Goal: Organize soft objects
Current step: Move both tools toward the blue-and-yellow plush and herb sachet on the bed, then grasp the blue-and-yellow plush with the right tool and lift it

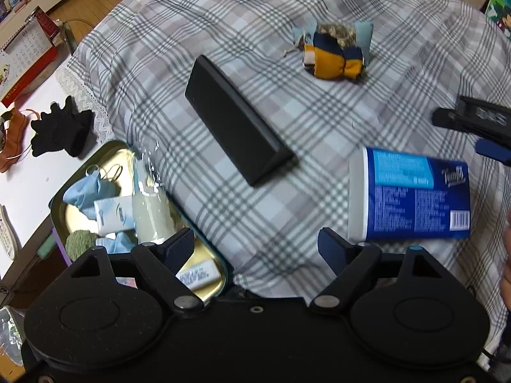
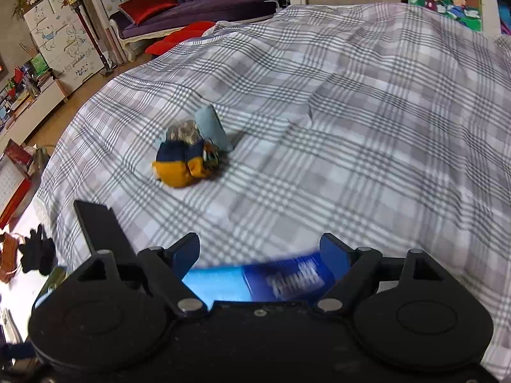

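Observation:
A blue tissue pack (image 1: 412, 196) lies on the plaid bedcover (image 1: 303, 102) at the right. It also shows blurred in the right wrist view (image 2: 255, 279), low between my right gripper's fingers. My right gripper (image 2: 260, 255) is open above it and also shows at the right edge of the left wrist view (image 1: 472, 124). My left gripper (image 1: 255, 250) is open and empty over the cover. A yellow and navy bundle of cloth pouches (image 1: 335, 51) lies farther back, also in the right wrist view (image 2: 188, 156). A gold tin tray (image 1: 207, 255) at lower left holds several soft items.
A black rectangular box (image 1: 236, 121) lies on the cover mid-left, also in the right wrist view (image 2: 102, 229). A black glove (image 1: 60, 131) and an orange item (image 1: 12, 134) lie on the white table at left. A desk calendar (image 1: 28, 51) stands behind them.

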A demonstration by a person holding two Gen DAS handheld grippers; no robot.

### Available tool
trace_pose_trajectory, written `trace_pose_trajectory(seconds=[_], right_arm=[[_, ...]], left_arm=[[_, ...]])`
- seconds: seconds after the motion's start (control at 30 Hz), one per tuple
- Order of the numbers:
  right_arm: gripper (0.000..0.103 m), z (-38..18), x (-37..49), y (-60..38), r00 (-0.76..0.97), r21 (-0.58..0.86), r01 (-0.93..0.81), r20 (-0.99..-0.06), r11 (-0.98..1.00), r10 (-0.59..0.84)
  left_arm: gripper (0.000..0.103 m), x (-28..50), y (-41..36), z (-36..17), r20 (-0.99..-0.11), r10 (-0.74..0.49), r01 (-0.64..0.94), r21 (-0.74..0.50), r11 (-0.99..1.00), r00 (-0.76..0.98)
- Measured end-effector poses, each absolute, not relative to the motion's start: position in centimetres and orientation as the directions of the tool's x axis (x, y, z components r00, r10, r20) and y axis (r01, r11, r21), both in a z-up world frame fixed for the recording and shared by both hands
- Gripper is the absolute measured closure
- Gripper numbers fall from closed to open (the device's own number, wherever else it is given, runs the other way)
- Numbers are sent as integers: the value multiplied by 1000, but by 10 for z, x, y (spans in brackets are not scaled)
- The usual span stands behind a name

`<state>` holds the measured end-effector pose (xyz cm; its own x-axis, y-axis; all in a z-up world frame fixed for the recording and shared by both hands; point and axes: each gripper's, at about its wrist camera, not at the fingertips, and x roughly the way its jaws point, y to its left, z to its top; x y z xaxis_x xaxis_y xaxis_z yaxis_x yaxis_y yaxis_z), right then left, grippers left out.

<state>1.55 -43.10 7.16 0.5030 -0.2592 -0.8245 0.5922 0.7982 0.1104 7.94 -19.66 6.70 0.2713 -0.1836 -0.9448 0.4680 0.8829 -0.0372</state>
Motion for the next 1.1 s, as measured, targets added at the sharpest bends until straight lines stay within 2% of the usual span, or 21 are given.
trace_pose_trajectory(seconds=[0.33, 0.5, 0.73, 0.8, 0.87, 0.93, 1.03, 1.1], right_arm=[[11, 37, 130, -412, 477, 85, 533, -852, 842, -216], [3, 14, 182, -402, 462, 48, 530, -854, 847, -241], [2, -22, 231, -401, 386, -22, 559, -878, 829, -284], [4, -29, 236, -401, 360, -76, 569, -872, 819, -331], [26, -33, 234, -405, 330, -120, 571, -872, 812, -361], [31, -32, 226, -412, 352, -89, 563, -874, 821, -336], [30, -28, 215, -423, 380, -45, 562, -873, 826, -306], [20, -26, 211, -427, 383, -42, 570, -870, 821, -310]], left_arm=[[22, 108, -189, 48, -954, -200, 461, -79, 884, 221], [22, 118, -180, 44, -952, -196, 449, -72, 891, 234], [22, 134, -171, 42, -951, -199, 422, -83, 903, 238], [22, 137, -170, 41, -951, -196, 416, -82, 906, 238], [22, 140, -171, 41, -952, -192, 412, -80, 907, 238], [22, 141, -173, 41, -952, -186, 410, -72, 909, 243], [22, 141, -178, 42, -952, -180, 411, -65, 909, 248], [22, 140, -182, 44, -952, -182, 415, -67, 907, 246]])
